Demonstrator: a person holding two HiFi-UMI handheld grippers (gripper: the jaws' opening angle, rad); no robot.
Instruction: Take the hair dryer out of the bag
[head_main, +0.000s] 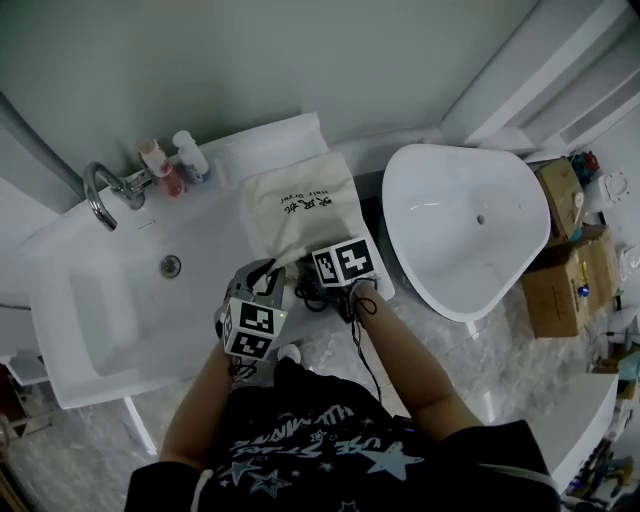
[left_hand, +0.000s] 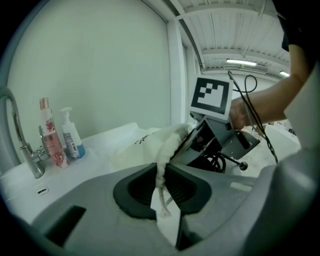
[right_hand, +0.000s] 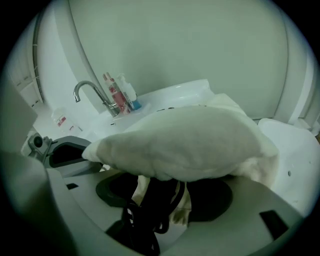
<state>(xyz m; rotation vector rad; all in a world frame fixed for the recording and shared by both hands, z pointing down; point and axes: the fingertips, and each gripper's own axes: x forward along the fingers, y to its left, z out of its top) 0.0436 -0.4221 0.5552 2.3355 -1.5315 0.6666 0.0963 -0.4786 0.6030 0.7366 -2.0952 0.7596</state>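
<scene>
bag (head_main: 300, 205) clamped in left hand-held gripper (left_hand: 162, 182), cord (right_hand: 139, 220) inside right hand-held gripper (right_hand: 165, 192)

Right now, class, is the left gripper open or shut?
Shut: the left gripper clamps a bunched white part of the bag between its pads.

Pale wall (head_main: 300, 60) behind a white washbasin (head_main: 62, 262), chrome tap (head_main: 96, 192), marbled floor (head_main: 470, 352), cardboard boxes (head_main: 562, 290).

Cream bag (head_main: 300, 205), black print; white sink (head_main: 110, 300); pink floral bottle (left_hand: 51, 137).
</scene>
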